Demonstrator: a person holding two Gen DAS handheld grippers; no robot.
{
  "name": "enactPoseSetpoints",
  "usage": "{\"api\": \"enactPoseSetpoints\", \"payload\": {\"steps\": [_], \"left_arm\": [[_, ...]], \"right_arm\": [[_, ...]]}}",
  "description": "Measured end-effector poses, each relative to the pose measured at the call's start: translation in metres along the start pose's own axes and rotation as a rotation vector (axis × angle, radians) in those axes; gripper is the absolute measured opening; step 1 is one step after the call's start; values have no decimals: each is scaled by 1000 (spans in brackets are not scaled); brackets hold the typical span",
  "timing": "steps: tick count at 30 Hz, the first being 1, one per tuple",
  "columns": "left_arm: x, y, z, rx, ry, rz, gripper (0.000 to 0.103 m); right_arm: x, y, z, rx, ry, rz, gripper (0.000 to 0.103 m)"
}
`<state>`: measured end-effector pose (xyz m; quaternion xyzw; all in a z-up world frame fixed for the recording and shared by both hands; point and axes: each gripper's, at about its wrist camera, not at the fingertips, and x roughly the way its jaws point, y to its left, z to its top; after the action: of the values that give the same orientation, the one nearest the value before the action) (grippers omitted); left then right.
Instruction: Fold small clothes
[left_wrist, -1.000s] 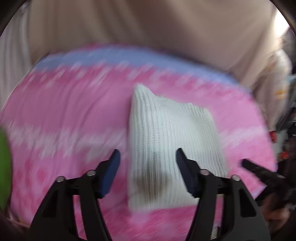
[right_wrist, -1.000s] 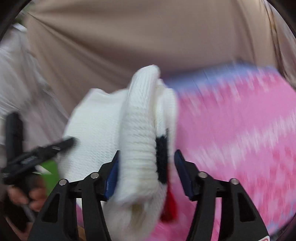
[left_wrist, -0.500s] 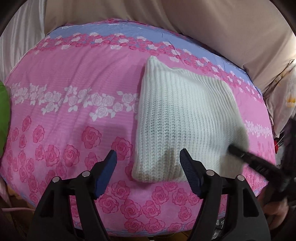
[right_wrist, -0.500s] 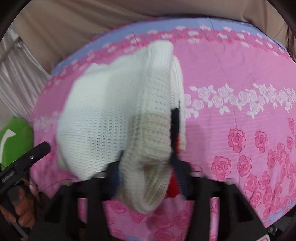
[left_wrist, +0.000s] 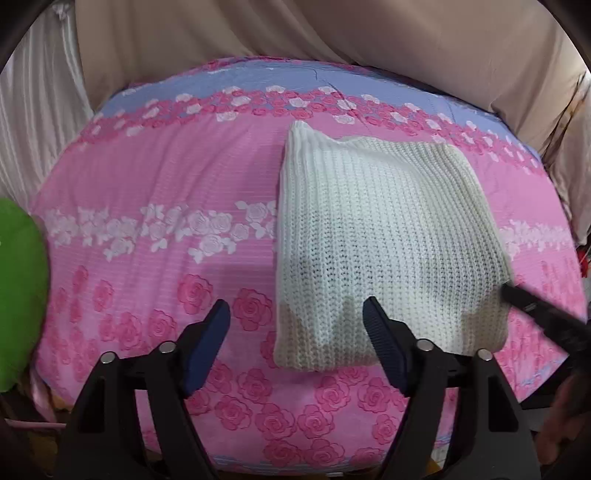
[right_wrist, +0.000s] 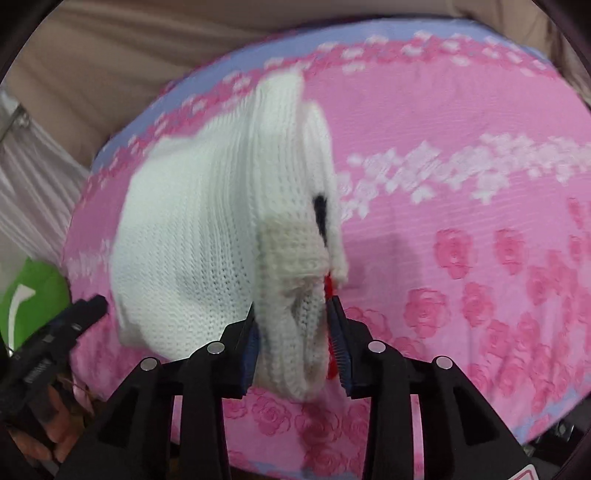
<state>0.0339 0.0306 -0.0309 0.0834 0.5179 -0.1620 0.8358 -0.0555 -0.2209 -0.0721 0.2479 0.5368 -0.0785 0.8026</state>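
Right tongs (right_wrist: 295, 332) pinch the cream ribbed knit's (right_wrist: 207, 229) folded edge; left tongs (left_wrist: 295, 332) gape empty.

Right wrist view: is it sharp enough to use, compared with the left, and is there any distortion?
Right wrist view: motion blur smears the floral bedsheet and the white knit garment clamped in the right gripper. Left wrist view: sharp, with soft shadows under the open left gripper. Both bulge from fisheye.

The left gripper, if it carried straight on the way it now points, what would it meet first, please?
Most likely the near left corner of the white knitted garment, which lies between the open left gripper fingers' line; depth is unclear, so one finger might land on the pink floral sheet.
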Motion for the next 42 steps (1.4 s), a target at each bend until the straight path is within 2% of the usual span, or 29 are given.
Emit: {"api": "enactPoseSetpoints", "payload": {"steps": [3, 5, 6, 7, 9, 10, 11, 12, 14, 18, 20, 22, 23, 25, 28, 30, 31, 34, 36, 39, 42], "left_arm": [[-4, -7, 1, 29, -15, 35, 74], [-6, -9, 1, 28, -18, 41, 74], [-6, -10, 0, 30, -17, 42, 74], [-7, -10, 0, 32, -17, 46, 74], [-8, -10, -2, 33, -20, 53, 74], [-9, -10, -3, 31, -22, 57, 74], [-10, -9, -3, 31, -25, 59, 74], [-10, -9, -4, 29, -26, 63, 74], [-11, -8, -5, 21, -26, 68, 74], [-8, -2, -8, -16, -6, 67, 75], [-5, -2, -10, -29, 6, 65, 75], [-4, -2, -12, -35, 13, 67, 75], [-4, -2, -13, -33, 12, 67, 75], [-7, -3, -13, -27, 2, 74, 75], [-11, -5, -15, -26, -29, 88, 75], [-12, -7, -15, -21, -38, 93, 79], [-12, -7, -16, -21, -41, 98, 81], [-13, -9, -18, -24, -59, 106, 81], [-14, -11, -19, -21, -66, 107, 81], [-15, -16, -24, -12, -72, 111, 81], [-14, -20, -29, -3, -64, 108, 81]], "right_arm": [[-38, 17, 8, -52, -118, -23, 36], [-45, 34, 16, -119, -151, -29, 35], [-39, 40, 18, -150, -141, -42, 32], [-26, 42, 20, -169, -116, -62, 25], [13, 34, 18, -168, -28, -135, 17], [26, 27, 14, -162, -15, -159, 16], [25, 24, 12, -171, -56, -175, 16], [23, 25, 12, -174, -54, -183, 15], [8, 27, 17, -138, -53, -155, 15], [-26, 37, 21, -142, -140, -106, 15], [-16, 36, 24, -146, -104, -95, 15], [16, 21, 28, -124, -26, -117, 14], [27, 17, 27, -117, -9, -137, 14], [28, 12, 31, -129, -29, -153, 15], [-2, 14, 35, -73, -56, -102, 15], [-29, 21, 26, -72, -120, -91, 16], [-37, 23, 20, -72, -144, -93, 23], [-51, 29, -9, -54, -193, -120, 28], [-47, 32, -23, -67, -199, -155, 28], [-37, 31, -30, -60, -151, -159, 29], [-34, 33, -39, -57, -135, -184, 33]]}}
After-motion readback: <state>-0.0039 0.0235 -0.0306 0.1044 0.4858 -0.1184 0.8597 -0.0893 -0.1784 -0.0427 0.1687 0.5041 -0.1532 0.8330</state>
